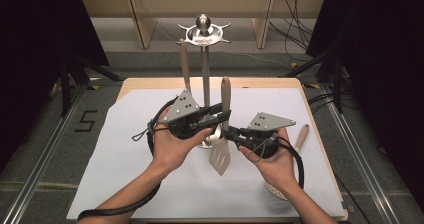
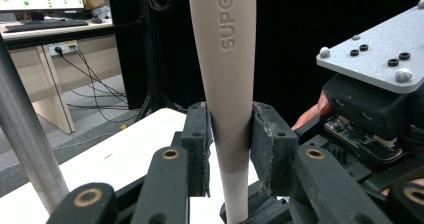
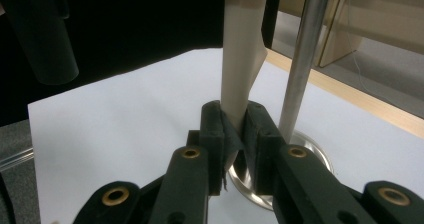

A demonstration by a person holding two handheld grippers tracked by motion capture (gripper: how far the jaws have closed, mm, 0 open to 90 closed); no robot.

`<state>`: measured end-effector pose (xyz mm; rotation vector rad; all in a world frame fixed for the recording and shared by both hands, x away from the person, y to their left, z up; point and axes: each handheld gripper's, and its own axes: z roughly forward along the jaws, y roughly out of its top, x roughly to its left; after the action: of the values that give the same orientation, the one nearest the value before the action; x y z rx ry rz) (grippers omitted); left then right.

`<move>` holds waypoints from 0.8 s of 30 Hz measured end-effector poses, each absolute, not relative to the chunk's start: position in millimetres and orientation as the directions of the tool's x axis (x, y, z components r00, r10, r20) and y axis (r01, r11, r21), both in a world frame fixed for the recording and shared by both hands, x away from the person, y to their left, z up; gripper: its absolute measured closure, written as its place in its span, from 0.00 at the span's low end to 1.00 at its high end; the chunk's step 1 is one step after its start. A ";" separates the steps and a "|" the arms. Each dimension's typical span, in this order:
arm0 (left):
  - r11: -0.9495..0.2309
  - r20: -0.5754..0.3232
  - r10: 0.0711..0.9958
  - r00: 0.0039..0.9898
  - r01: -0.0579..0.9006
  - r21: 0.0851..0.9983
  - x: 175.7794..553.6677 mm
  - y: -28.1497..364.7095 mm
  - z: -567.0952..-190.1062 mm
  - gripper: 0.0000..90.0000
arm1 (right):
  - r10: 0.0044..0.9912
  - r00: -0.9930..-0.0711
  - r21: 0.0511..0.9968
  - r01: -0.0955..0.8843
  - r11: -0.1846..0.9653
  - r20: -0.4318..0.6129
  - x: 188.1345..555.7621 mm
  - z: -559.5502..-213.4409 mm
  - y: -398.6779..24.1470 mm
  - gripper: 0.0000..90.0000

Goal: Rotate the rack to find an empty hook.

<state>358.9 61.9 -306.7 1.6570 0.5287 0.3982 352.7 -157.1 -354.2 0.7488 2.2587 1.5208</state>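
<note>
Both grippers clamped on one slotted spatula (image 1: 221,151), upright over the table (image 1: 125,184).

Left gripper (image 1: 226,113) pinching the beige handle partway up, fingers (image 2: 272,144) pressed on either side; right gripper (image 1: 231,132) gripping lower down, at the narrow neck above the blade, fingers (image 3: 212,134) nearly together. Just behind, the steel stand (image 1: 205,69), base ring beside the blade. Off right, a second utensil (image 1: 300,139) flat on the white sheet.

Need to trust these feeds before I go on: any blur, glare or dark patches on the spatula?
High view: evenly lit, sharp, spatula clear, dark surround. Left gripper view: handle lettering crisp, black backdrop. Right gripper view: handle sharp, top left dark, rack pole shows a soft sheen, no harsh glare.
</note>
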 end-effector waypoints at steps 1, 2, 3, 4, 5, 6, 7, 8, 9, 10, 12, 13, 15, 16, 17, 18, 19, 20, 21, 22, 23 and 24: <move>-0.103 -0.041 0.550 0.834 0.116 0.988 358.7 62.2 -306.6 0.78 | 0.580 -0.814 0.924 0.239 0.297 0.024 353.0 -354.1 -157.1 0.90; -0.100 -0.043 0.550 0.834 0.117 0.988 358.3 62.3 -306.6 0.78 | 0.577 -0.816 0.925 0.235 0.297 0.022 353.3 -353.9 -157.1 0.90; -0.096 -0.043 0.549 0.835 0.114 0.989 358.1 62.5 -306.7 0.78 | 0.577 -0.816 0.929 0.228 0.291 0.019 353.7 -354.0 -156.8 0.90; -0.091 -0.045 0.549 0.834 0.114 0.989 357.6 62.6 -306.4 0.79 | 0.581 -0.814 0.933 0.215 0.289 0.008 354.1 -354.1 -156.8 0.90; -0.082 -0.054 0.554 0.830 0.119 0.989 356.7 62.9 -305.9 0.79 | 0.583 -0.812 0.935 0.217 0.282 0.013 353.8 -354.1 -156.3 0.90; -0.079 -0.057 0.556 0.829 0.121 0.990 356.1 63.2 -305.3 0.79 | 0.580 -0.814 0.935 0.222 0.275 0.023 353.4 -353.7 -156.1 0.90; -0.077 -0.058 0.558 0.828 0.121 0.990 355.7 63.4 -304.7 0.79 | 0.562 -0.827 0.934 0.206 0.293 0.006 354.6 -352.4 -157.0 0.89; -0.078 -0.058 0.565 0.823 0.123 0.989 354.9 63.7 -303.3 0.79 | 0.566 -0.823 0.931 0.234 0.280 0.036 353.2 -352.1 -156.3 0.89; -0.081 -0.055 0.569 0.821 0.122 0.989 354.5 63.9 -302.4 0.80 | 0.570 -0.821 0.933 0.228 0.278 0.032 353.8 -351.7 -156.4 0.86; -0.089 -0.042 0.584 0.811 0.116 0.989 353.5 64.1 -301.1 0.80 | 0.574 -0.818 0.937 0.224 0.270 0.030 354.1 -351.9 -156.0 0.83; -0.108 -0.015 0.609 0.793 0.101 0.989 352.8 64.8 -298.7 0.80 | 0.580 -0.814 0.937 0.215 0.277 0.015 353.6 -350.6 -157.1 0.76; -0.112 -0.006 0.619 0.786 0.096 0.989 353.1 65.3 -297.4 0.80 | 0.590 -0.807 0.934 0.233 0.271 0.030 351.1 -350.1 -157.4 0.74; -0.108 -0.010 0.632 0.775 0.100 0.989 353.9 66.6 -295.2 0.80 | 0.591 -0.806 0.940 0.225 0.256 0.032 350.0 -349.8 -158.8 0.72; -0.105 -0.013 0.639 0.769 0.104 0.989 355.0 68.0 -293.5 0.80 | 0.605 -0.795 0.940 0.232 0.249 0.036 348.3 -349.1 -159.9 0.72; -0.097 -0.022 0.648 0.762 0.112 0.989 355.3 68.4 -292.5 0.80 | 0.602 -0.797 0.938 0.242 0.248 0.046 346.9 -348.1 -162.1 0.72; -0.096 -0.020 0.651 0.759 0.109 0.989 356.0 68.8 -291.8 0.80 | 0.608 -0.794 0.942 0.218 0.255 0.019 347.9 -347.6 -165.2 0.72; -0.098 -0.016 0.658 0.753 0.106 0.990 356.7 69.3 -290.6 0.80 | 0.619 -0.785 0.946 0.207 0.248 0.009 348.3 -347.6 -166.7 0.72; -0.098 -0.014 0.663 0.748 0.106 0.989 356.8 69.5 -290.0 0.80 | 0.619 -0.785 0.944 0.223 0.243 0.026 347.7 -347.7 -168.9 0.72; -0.099 -0.012 0.673 0.740 0.106 0.989 357.0 70.0 -289.0 0.80 | 0.633 -0.773 0.938 0.244 0.245 0.036 346.1 -347.1 -170.7 0.72; -0.102 -0.002 0.679 0.734 0.097 0.990 357.3 70.5 -288.1 0.80 | 0.638 -0.770 0.946 0.220 0.239 0.018 347.5 -348.1 -172.9 0.72; -0.100 -0.005 0.683 0.730 0.100 0.990 357.5 70.9 -287.3 0.80 | 0.640 -0.767 0.939 0.254 0.232 0.049 345.6 -348.0 -173.9 0.72; -0.102 -0.003 0.687 0.726 0.101 0.990 357.9 71.5 -286.6 0.80 | 0.635 -0.772 0.944 0.230 0.238 0.028 347.8 -348.4 -176.5 0.72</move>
<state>357.9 71.5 -286.6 1.6218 0.6483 0.5563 347.8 -176.5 -348.4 0.7973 2.1558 1.5464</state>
